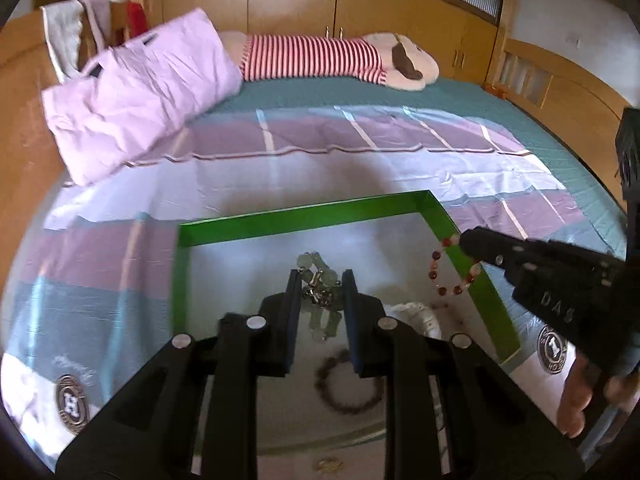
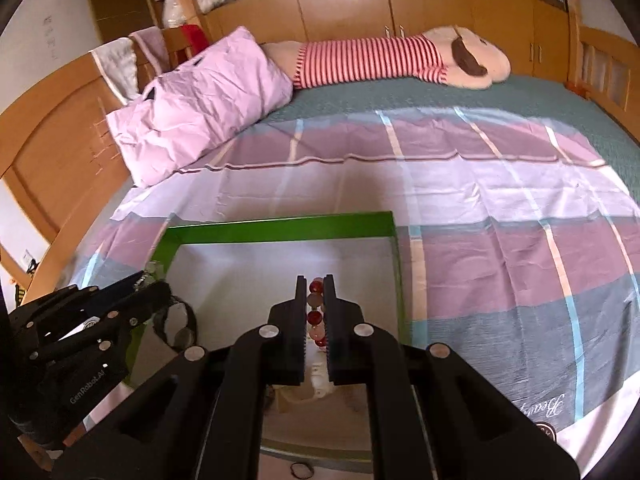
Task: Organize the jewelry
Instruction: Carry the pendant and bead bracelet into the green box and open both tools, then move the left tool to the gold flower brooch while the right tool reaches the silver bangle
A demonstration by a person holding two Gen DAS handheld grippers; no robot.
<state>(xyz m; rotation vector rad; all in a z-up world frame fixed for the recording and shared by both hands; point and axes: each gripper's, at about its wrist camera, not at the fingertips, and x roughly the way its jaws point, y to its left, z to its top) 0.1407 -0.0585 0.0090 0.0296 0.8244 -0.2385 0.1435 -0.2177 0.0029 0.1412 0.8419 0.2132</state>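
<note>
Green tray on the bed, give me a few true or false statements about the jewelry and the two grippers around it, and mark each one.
1. The right gripper is shut on a red and pink bead bracelet. True.
2. The left gripper holds nothing. False: a pale green bead bracelet with metal parts sits between its fingers.
3. A dark bead bracelet lies inside the green tray. True.
4. The tray stands on a wooden table. False: it rests on a checked bedsheet.
5. The striped plush toy lies in the tray. False: it lies at the far side of the bed, beside the pink pillow.
</note>
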